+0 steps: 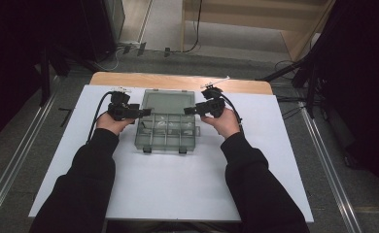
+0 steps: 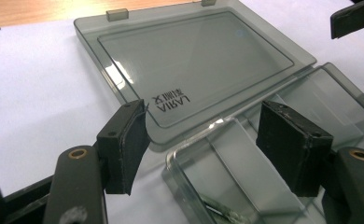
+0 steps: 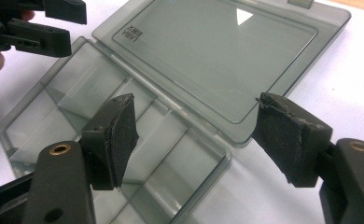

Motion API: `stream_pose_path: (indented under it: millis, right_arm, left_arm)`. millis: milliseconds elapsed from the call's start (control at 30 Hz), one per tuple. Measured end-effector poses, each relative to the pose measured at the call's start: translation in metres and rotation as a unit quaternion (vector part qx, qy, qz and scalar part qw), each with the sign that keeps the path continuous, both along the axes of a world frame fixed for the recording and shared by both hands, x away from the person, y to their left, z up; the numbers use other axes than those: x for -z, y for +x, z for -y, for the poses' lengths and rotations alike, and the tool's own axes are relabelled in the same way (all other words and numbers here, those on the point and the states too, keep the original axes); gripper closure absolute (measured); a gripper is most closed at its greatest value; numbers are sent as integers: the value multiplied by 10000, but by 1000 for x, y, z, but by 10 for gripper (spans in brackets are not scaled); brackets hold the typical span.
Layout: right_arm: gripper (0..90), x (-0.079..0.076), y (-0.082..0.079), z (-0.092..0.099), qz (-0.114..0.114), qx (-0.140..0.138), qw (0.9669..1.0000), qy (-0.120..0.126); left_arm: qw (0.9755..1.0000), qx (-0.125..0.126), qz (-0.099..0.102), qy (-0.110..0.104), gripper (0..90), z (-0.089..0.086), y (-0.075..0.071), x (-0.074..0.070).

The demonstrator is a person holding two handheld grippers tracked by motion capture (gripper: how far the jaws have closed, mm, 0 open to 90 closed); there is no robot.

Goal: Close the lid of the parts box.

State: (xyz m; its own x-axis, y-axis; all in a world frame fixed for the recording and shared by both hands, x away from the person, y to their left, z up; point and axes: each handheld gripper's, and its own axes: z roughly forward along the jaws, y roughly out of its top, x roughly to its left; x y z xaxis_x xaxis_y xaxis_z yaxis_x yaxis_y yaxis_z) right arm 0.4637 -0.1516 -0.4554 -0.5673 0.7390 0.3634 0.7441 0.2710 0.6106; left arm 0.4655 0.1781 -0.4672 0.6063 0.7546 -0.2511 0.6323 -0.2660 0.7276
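Two grippers over one clear compartment box (image 1: 165, 131) lying open mid-sheet. Left gripper (image 1: 146, 112) at its left edge, jaws spread, pinching nothing; right gripper (image 1: 188, 110) at its right edge, jaws wide too, nothing between them. Beyond, the one lid (image 1: 168, 102) lies flat on the white sheet (image 1: 187, 189), then wooden table (image 1: 178, 81).

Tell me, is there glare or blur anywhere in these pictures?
Left gripper view: white glare streaks on the open lid of the clear compartment box; near tool pads slightly soft. Right gripper view: bright triangular reflection on the lid. High view: lit table sheet, dark surroundings.
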Motion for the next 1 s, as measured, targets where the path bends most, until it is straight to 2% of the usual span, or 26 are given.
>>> stream_pose_path:
  millis: [33,133,300,700,833,933,1000]
  right_arm:
    - [303,0,2,0,23,0,10000,-2]
    - [301,1,5,-2,0,73,10000,24]
    - [297,3,9,-11,52,117,9997,-199]
    - [299,10,21,-15,9,299,9994,-192]
    - [302,16,25,-12,-46,432,9989,-199]
    - [302,20,27,-11,-75,481,9986,-198]
    - [301,22,28,-11,-106,541,9983,-184]
  left_arm:
    - [10000,-17,37,-18,329,1,1,0]
    - [10000,-65,-23,-22,329,2,6,2]
    - [9999,-155,12,24,329,3,11,3]
    - [9995,-251,-39,167,329,8,24,8]
    - [9993,-366,-81,74,329,5,28,9]
    - [9992,-369,-47,167,329,7,30,10]
    - [9987,-464,6,217,328,9,30,12]
